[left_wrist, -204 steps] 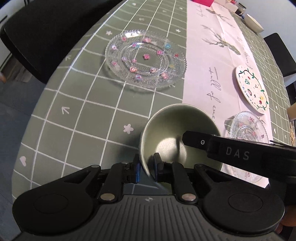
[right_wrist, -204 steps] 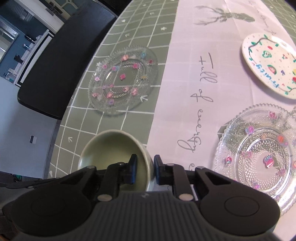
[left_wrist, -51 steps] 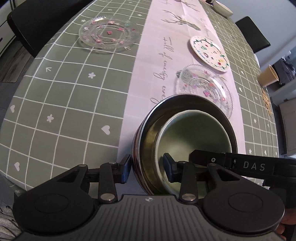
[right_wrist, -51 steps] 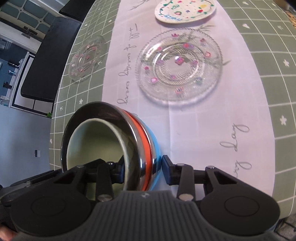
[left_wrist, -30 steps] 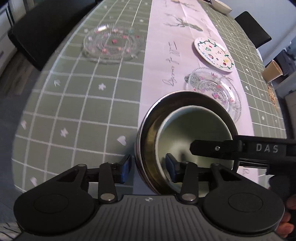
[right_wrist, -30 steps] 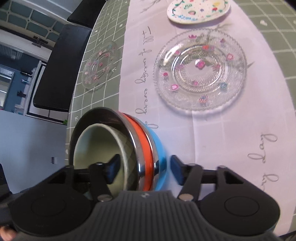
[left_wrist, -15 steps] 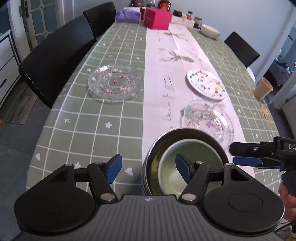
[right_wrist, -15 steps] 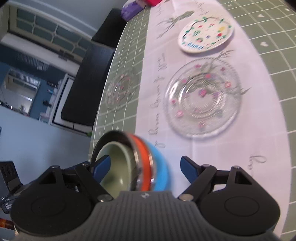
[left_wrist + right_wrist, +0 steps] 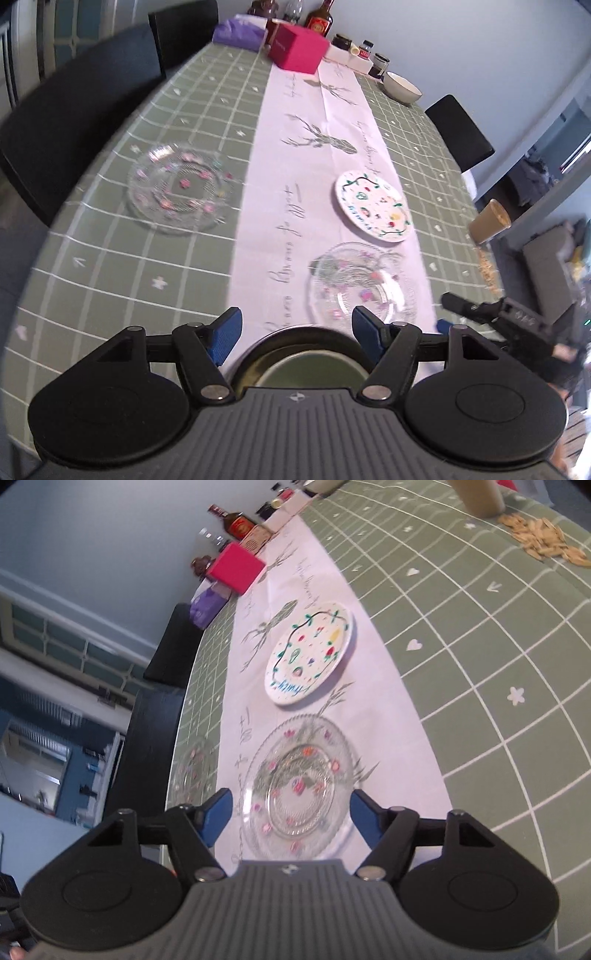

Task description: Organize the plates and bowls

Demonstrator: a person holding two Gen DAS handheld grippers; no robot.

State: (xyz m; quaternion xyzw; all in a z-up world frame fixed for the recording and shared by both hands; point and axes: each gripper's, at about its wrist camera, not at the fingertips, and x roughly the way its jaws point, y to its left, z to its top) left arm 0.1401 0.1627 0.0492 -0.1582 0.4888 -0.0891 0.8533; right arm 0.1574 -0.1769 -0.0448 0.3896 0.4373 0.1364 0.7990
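A steel bowl (image 9: 258, 345) with a pale green bowl (image 9: 310, 371) nested inside stands at the table's near edge, just below my left gripper (image 9: 295, 330). That gripper is open and touches neither bowl. Beyond it lie a clear glass plate (image 9: 364, 284), a painted white plate (image 9: 373, 205) and a second glass plate (image 9: 181, 188) at the left. My right gripper (image 9: 291, 814) hovers over the near glass plate (image 9: 299, 786); its jaws are closing and grip nothing. The white plate (image 9: 310, 653) lies further on. The right gripper (image 9: 458, 306) also shows at the right of the left wrist view.
A pink box (image 9: 297, 50), bottles and jars, and a white bowl (image 9: 402, 86) stand at the table's far end. A paper cup (image 9: 489, 221) and scattered seeds (image 9: 543, 541) sit near the right edge. Black chairs (image 9: 74, 122) line the left side.
Both grippers opened and let go of the nested bowls. The left one rose and drew back. The right one swung away to the right, over the near glass plate.
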